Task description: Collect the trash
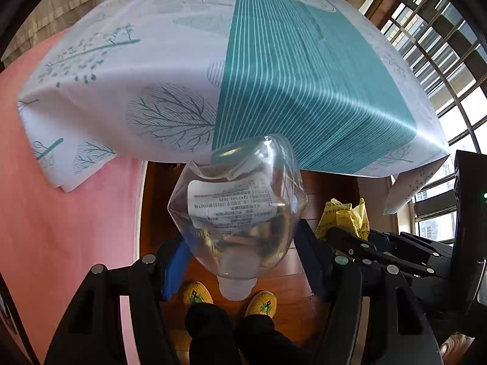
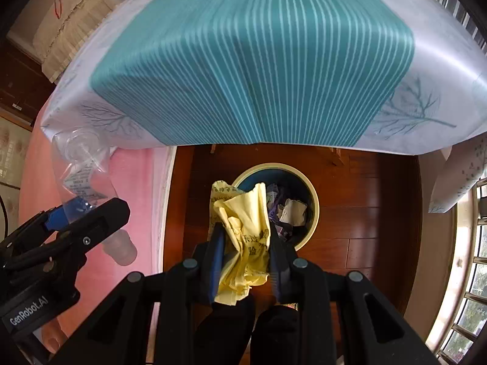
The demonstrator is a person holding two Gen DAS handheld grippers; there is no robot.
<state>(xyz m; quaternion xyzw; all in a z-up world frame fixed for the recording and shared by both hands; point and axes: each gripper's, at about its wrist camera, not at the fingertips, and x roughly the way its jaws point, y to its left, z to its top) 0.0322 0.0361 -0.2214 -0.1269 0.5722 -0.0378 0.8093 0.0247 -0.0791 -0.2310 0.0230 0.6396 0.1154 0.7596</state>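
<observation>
I had the left claw (image 1: 243, 261) clamping the plastic bottle (image 1: 237, 213) and the right claw (image 2: 245, 243) clamping yellow paper (image 2: 243, 231); both remained undeposited, with the part-filled bin (image 2: 307, 237) at 12 o'clock.

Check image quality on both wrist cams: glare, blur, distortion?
Left wrist: strong fisheye bending of the tablecloth, a sun glare streak near its right corner, window bright; the clear plastic bottle in the left gripper is sharp, with reflections. Right wrist: stripes slightly motion-blurred, dark vignette corners; yellow paper in the right gripper is sharp, and the trash bin interior is shadowed.
</observation>
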